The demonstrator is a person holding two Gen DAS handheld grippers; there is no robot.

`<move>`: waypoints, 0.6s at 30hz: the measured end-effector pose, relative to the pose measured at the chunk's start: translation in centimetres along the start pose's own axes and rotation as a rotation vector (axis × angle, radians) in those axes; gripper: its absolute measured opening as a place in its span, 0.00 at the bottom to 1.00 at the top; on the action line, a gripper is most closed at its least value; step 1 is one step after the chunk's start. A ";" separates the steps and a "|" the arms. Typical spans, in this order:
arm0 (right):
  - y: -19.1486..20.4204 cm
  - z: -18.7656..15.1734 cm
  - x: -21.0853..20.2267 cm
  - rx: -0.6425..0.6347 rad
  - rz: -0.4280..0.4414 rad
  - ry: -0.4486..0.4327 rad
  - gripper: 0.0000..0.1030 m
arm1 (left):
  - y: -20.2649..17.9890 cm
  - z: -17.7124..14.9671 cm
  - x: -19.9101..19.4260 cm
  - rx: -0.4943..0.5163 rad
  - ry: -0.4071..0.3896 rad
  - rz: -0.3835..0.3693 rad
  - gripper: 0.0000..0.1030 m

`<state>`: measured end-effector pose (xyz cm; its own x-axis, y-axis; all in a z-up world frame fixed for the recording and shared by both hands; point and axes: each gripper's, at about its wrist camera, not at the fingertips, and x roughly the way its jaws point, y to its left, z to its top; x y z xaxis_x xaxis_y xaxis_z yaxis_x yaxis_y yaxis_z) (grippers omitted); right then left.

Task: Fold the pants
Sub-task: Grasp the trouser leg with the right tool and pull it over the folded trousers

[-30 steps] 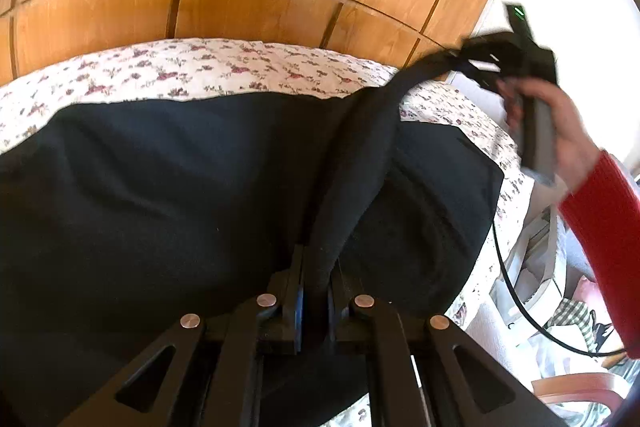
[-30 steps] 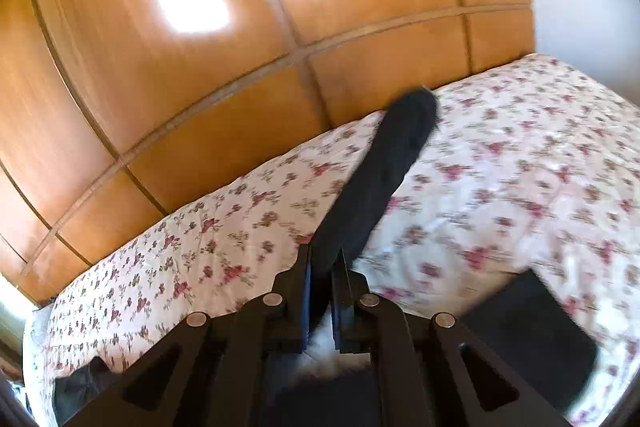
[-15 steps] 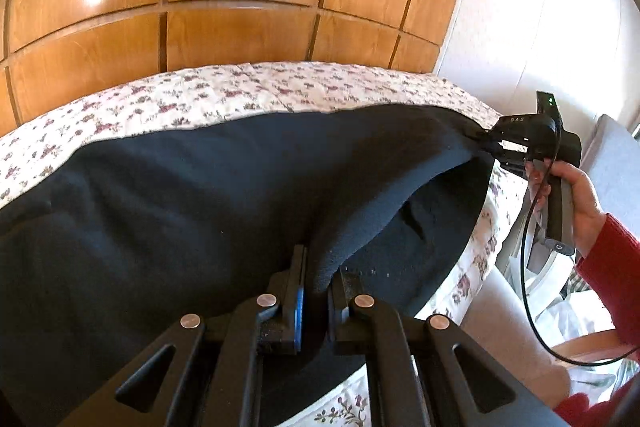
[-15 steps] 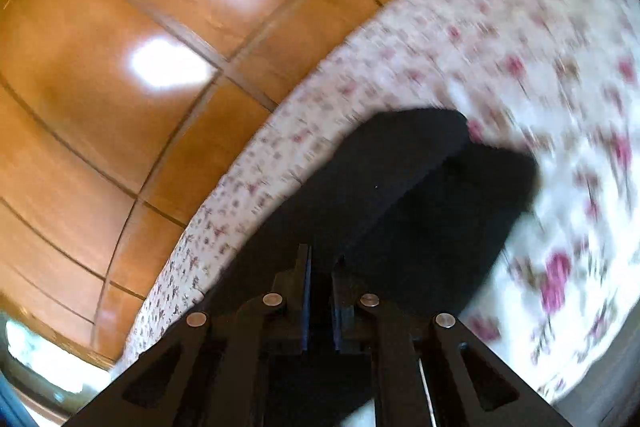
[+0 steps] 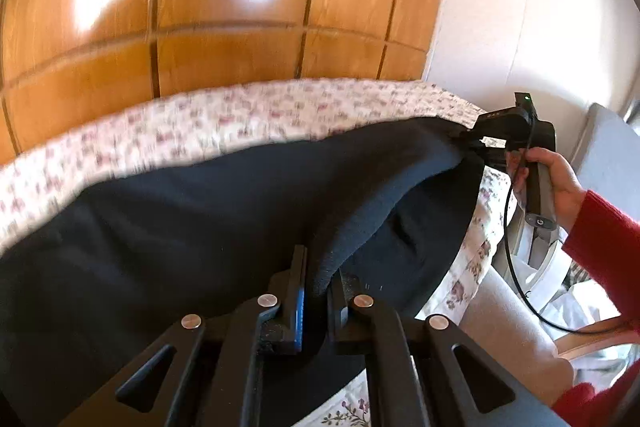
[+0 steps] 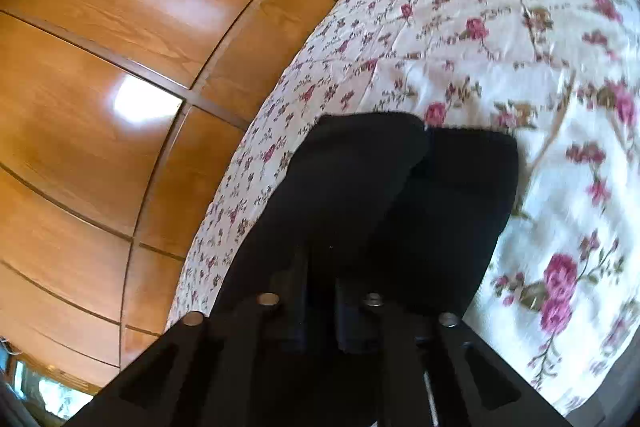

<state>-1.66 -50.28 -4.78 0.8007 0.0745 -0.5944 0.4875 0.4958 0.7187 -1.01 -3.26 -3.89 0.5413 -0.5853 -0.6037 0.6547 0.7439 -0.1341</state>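
Observation:
The black pants [image 5: 180,227] lie spread on the floral bedspread [image 5: 200,123]. My left gripper [image 5: 318,267] is shut on a raised fold of the pants at the near edge. My right gripper [image 5: 476,143] is seen at the far right of the left wrist view, shut on the other end of the same fold, low over the bed edge. In the right wrist view the gripper [image 6: 320,259] is shut on the black pants [image 6: 360,187], which drape over the floral bedspread [image 6: 520,47].
A wooden panelled wardrobe [image 5: 200,7] stands behind the bed. A white wall [image 5: 520,7] is to the right. A grey chair [image 5: 608,147] and a chair with clothes [image 5: 580,307] stand past the bed's right edge.
Both grippers have lowered the held fold of the pants toward the bed. The right gripper has moved right and down to the bed's edge, and the top layer now lies over the lower one.

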 end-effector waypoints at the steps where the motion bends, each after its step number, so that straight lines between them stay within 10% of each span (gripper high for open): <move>1: 0.4 0.4 -0.7 -0.017 0.003 -0.025 0.08 | -0.3 0.5 -0.7 0.030 -0.019 0.004 0.07; 18: -3.6 0.0 -2.2 -0.028 -0.140 -0.032 0.09 | -3.0 -3.3 1.8 0.110 0.140 -0.066 0.14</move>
<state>-5.16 -52.21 -6.07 0.7363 -0.0245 -0.6762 0.5857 0.5235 0.6188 -3.75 -5.47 -7.14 0.4216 -0.5751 -0.7011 0.7440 0.6614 -0.0951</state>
